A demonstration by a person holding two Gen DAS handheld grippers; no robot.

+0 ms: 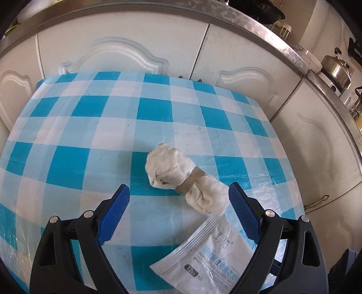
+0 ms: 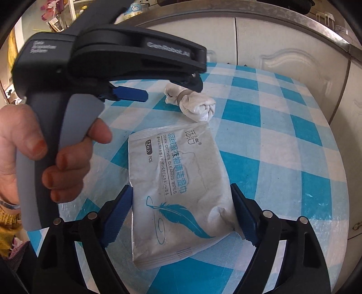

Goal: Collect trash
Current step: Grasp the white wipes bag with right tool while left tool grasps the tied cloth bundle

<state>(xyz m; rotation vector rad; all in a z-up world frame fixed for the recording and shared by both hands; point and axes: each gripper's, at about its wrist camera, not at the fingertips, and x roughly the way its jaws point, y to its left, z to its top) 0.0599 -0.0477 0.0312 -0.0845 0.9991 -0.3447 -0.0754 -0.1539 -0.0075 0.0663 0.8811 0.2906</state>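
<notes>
A crumpled white cloth wad (image 1: 181, 176) bound with a tan band lies on the blue-and-white checked tablecloth (image 1: 90, 126). My left gripper (image 1: 178, 192) is open, its blue pads on either side of the wad's near end, just above the table. A white wipes packet (image 1: 210, 255) lies below it. In the right wrist view the packet (image 2: 178, 187) lies flat between the open jaws of my right gripper (image 2: 181, 192). The wad (image 2: 194, 104) lies beyond it, with the left gripper (image 2: 135, 95) over it, held by a hand.
White cabinet doors (image 1: 126, 45) stand behind the table under a metal-edged counter. A steel kettle (image 1: 334, 70) and a dark pan (image 1: 267, 11) sit on the counter at right. The table edge (image 1: 282, 126) curves away at right.
</notes>
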